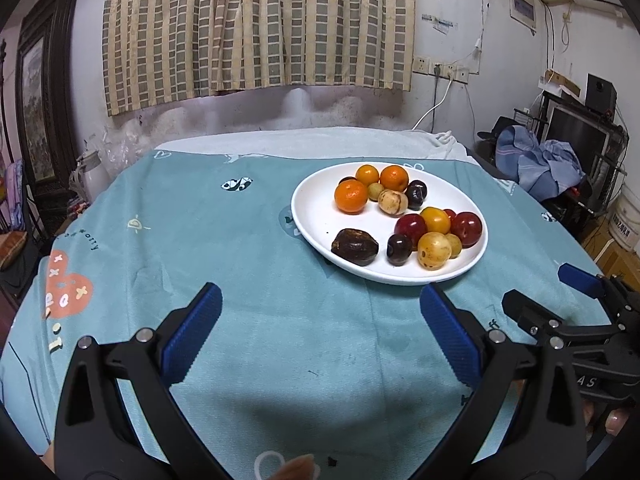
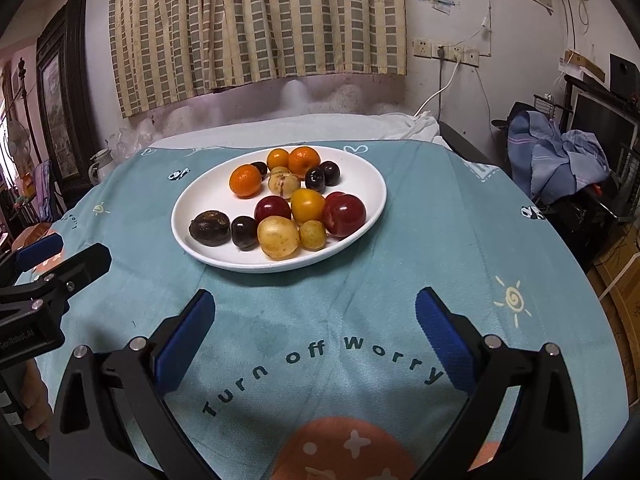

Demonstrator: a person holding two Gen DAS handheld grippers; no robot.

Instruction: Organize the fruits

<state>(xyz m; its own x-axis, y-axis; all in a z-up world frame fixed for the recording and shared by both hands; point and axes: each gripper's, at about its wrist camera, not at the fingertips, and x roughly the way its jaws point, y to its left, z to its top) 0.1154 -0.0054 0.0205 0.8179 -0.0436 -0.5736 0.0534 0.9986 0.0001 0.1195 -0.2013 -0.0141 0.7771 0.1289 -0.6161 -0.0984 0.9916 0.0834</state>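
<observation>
White plate [image 2: 192, 240] is sitting on the teal cloth [image 2: 320, 320], carrying every fruit in sight, and you are holding both claws back from it. Oranges [image 2: 245, 180] are bunching at the far side, red plums [image 2: 344, 215] and yellow fruits [image 2: 278, 238] are crowding the near right, and a dark brown fruit [image 2: 209, 227] is lying apart at the near left, with small dark ones dotted among them. Your left claw [image 1: 320, 338] is hovering spread wide with nothing between its pads, aimed left of the plate; your right claw [image 2: 314, 338] is likewise gaping and bare, squared on the plate. Nothing is lying loose on the surface. Such a scene is fitting either fruit already gathered on the plate or a mixed heap awaiting sorting by kind. Claws held wide and low are suiting either a reach or a retreat.
</observation>
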